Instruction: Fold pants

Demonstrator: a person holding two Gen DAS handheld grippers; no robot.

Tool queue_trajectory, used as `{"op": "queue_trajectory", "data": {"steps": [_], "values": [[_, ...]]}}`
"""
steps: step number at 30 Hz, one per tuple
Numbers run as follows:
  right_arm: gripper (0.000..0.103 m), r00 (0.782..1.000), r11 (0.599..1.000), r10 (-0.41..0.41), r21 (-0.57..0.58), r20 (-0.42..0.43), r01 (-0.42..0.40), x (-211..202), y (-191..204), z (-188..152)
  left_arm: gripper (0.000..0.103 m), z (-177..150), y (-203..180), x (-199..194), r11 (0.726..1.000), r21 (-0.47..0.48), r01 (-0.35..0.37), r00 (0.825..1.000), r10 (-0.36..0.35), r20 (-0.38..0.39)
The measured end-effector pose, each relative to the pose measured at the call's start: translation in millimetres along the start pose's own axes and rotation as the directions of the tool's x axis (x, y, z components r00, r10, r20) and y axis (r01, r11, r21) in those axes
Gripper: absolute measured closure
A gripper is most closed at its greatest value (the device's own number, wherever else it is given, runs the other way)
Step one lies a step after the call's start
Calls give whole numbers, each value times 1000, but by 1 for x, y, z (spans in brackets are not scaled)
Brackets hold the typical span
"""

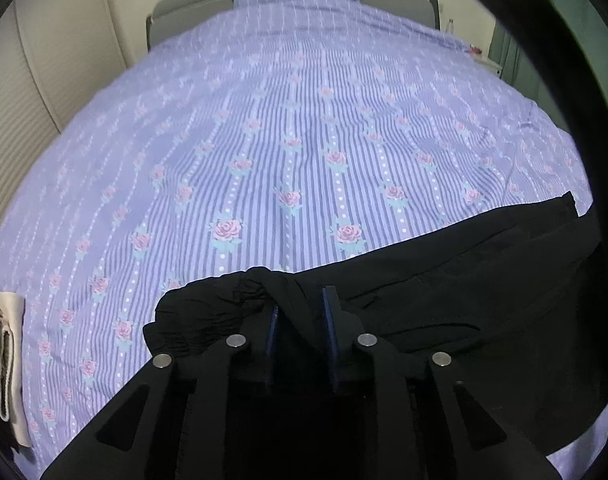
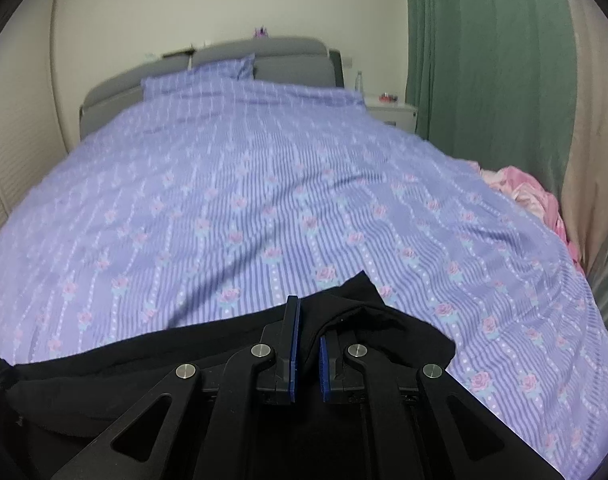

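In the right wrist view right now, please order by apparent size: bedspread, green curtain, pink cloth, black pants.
1. bedspread
2. green curtain and black pants: look alike; the pants lie nearest the camera and are partly hidden, so unranked
3. pink cloth

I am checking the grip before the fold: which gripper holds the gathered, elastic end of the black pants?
The left gripper. Its fingers pinch the ruffled waistband of the black pants; the right gripper holds a smooth, flat end instead.

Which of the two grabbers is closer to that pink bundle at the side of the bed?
Right. The right gripper holds the black pants with the pink bundle ahead to its right; the left gripper grips the gathered waistband farther left, bundle unseen.
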State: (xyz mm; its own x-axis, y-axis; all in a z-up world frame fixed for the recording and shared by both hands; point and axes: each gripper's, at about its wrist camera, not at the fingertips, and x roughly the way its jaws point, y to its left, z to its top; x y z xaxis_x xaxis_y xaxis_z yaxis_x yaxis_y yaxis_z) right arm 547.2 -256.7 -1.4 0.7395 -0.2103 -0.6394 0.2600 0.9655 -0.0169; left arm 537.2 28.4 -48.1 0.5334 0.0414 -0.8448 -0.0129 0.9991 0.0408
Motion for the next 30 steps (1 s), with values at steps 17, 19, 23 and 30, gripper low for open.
{"op": "queue_trajectory", "data": {"steps": [17, 19, 23, 30], "values": [[55, 966, 1000, -3, 26, -257, 10, 28, 23, 35, 22, 58, 22, 20, 955, -228, 190, 879, -268, -394], [55, 962, 1000, 17, 20, -271, -12, 15, 28, 35, 20, 62, 21, 18, 953, -227, 199, 863, -281, -421], [53, 971, 998, 61, -6, -229, -64, -17, 40, 34, 9, 73, 25, 5, 941, -244, 234, 838, -322, -441], [45, 975, 995, 66, -56, -213, -80, -53, 61, 25, 8, 82, 53, -28, 973, -43, 228, 913, -229, -337]]}}
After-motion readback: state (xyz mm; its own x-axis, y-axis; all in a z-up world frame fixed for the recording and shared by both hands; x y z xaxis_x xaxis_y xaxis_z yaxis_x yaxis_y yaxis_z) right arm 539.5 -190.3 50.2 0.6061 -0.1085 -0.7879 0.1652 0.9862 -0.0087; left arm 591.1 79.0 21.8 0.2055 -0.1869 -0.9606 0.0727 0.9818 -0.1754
